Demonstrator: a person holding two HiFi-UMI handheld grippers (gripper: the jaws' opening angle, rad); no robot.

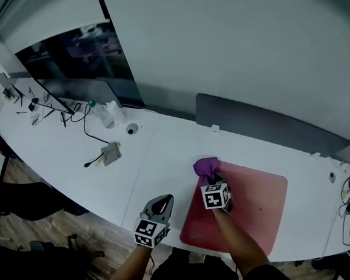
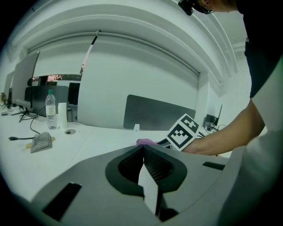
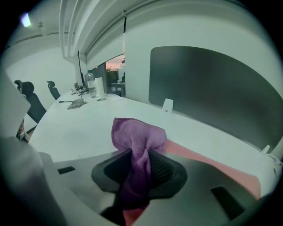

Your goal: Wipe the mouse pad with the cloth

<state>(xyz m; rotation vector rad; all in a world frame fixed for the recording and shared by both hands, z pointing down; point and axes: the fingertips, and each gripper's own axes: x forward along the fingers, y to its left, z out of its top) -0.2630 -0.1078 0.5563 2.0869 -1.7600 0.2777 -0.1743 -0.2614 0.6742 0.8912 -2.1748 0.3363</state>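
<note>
Two grippers, one cloth, one mouse pad. Your right gripper is clenched on the single purple cloth, whose bunched top puffs out above the jaws while a tail hangs down between them. In the head view, that cloth sits at the far left corner of the red mouse pad, with the right gripper just behind it over the pad.

Your left gripper has its jaws pressed together with nothing between them. It hangs at the near edge of the white desk, left of the pad and apart from it. Each gripper carries one marker cube – two in all. The right one also shows in the left gripper view, just beside a sliver of purple cloth.

Elsewhere on the desk, well apart from the pad, stand one clear bottle and one small grey wedge-shaped object with a dark cable running to it. One grey divider panel stands along the far edge behind the pad. Two dark chairs show at the left of the right gripper view – beyond the desk end.
</note>
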